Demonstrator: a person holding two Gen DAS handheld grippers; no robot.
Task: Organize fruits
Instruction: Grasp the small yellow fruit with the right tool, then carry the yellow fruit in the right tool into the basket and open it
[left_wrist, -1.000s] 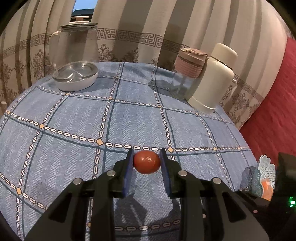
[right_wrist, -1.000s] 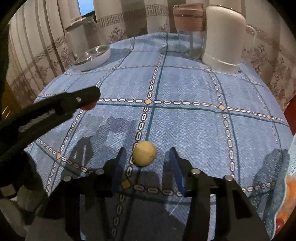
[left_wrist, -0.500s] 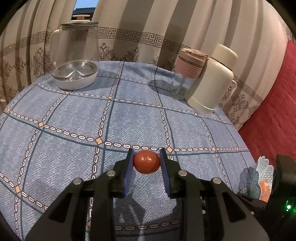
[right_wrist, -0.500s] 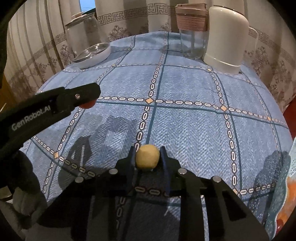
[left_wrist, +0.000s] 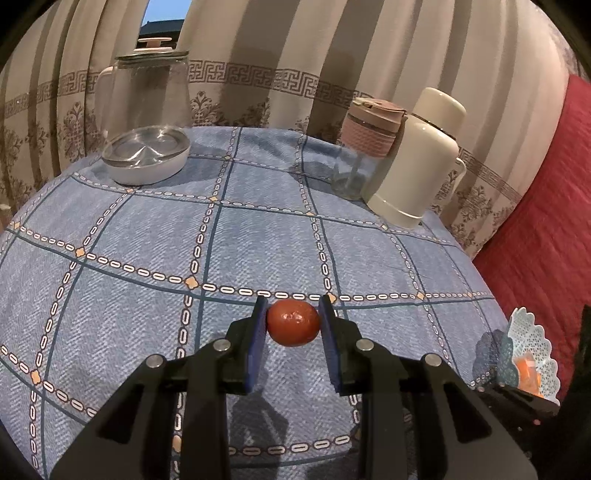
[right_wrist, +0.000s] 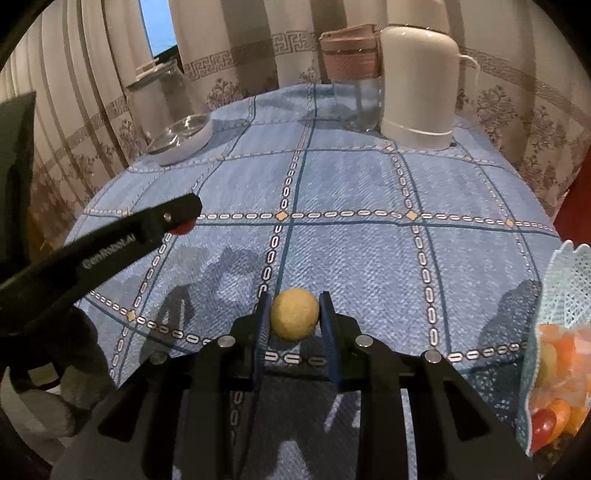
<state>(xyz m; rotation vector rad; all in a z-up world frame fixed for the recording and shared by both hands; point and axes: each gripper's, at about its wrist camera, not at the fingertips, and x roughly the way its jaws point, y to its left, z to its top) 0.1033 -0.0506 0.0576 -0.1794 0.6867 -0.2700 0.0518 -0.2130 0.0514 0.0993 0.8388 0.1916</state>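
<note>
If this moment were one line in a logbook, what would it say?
left tongs: shut on red fruit | right tongs: shut on yellow fruit | basket: right edge, holds fruit

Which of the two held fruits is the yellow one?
The round yellow fruit in the right gripper; the left gripper holds a red-orange fruit.

Warm indoor light is cast; soft shadows are thrown on the tablecloth (right_wrist: 369, 258); edges are bent strongly.

Open tablecloth (right_wrist: 369, 258) mid-table, kettle (left_wrist: 147, 110), cup (left_wrist: 365, 147), thermos (left_wrist: 417, 158) crowding far edge, basket (right_wrist: 554, 332) right.
</note>
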